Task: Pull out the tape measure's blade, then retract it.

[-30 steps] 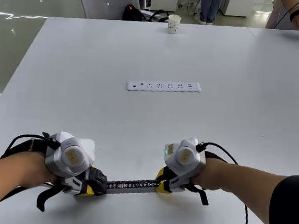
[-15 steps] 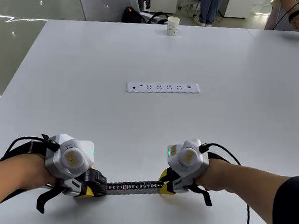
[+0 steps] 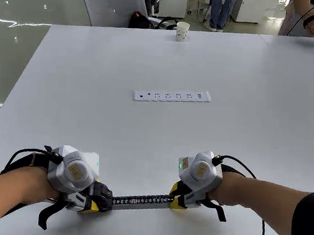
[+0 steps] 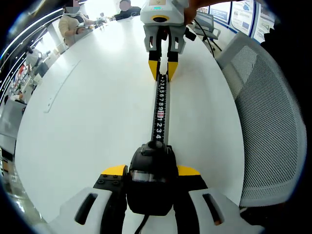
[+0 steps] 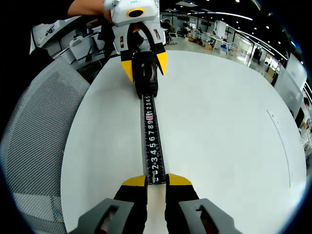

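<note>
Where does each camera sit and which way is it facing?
Head view: on the headset, looking down at the table; both forearms show.
Left gripper view: on the left gripper, facing along the blade to the right gripper.
Right gripper view: on the right gripper, facing the case.
Both gripper views show their own jaws and share the blade, from opposite ends.

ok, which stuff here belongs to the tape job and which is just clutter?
Job:
tape measure case
blade
left gripper, shut on the case
right gripper, shut on the blade tip

Lying about:
power strip
paper cup
</note>
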Demonstrator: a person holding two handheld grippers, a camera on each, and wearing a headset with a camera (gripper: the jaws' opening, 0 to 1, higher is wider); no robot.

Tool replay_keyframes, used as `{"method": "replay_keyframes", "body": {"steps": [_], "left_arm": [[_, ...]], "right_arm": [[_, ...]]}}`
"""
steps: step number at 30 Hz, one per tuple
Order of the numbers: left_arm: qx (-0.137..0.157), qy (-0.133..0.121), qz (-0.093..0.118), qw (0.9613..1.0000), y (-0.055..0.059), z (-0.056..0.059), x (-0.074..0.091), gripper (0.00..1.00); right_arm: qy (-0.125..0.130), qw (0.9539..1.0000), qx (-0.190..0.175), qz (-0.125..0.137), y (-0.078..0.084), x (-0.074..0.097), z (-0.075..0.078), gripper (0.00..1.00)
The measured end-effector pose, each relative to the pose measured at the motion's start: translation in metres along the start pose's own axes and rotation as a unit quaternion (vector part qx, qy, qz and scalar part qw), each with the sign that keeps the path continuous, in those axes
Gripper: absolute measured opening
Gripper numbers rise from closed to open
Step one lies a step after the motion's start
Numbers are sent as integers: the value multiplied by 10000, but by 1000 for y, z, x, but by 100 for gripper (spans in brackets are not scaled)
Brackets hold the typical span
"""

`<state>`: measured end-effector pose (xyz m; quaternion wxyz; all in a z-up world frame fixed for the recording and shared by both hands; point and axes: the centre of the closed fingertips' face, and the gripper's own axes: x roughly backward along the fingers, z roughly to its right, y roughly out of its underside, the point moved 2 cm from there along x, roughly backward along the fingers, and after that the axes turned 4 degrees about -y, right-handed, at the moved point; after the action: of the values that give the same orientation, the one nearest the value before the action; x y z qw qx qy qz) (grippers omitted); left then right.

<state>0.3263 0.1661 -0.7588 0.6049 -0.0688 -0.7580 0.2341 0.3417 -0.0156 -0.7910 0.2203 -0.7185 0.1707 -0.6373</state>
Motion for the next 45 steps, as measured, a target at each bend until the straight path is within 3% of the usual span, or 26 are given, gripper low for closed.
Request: {"method": "replay_keyframes", "body": {"steps": [45], "left_arm": [[-18, -23, -19, 10000, -1, 0, 0, 31]], "right_arm": [[19, 9998, -162, -123, 31, 21, 1, 9]]}}
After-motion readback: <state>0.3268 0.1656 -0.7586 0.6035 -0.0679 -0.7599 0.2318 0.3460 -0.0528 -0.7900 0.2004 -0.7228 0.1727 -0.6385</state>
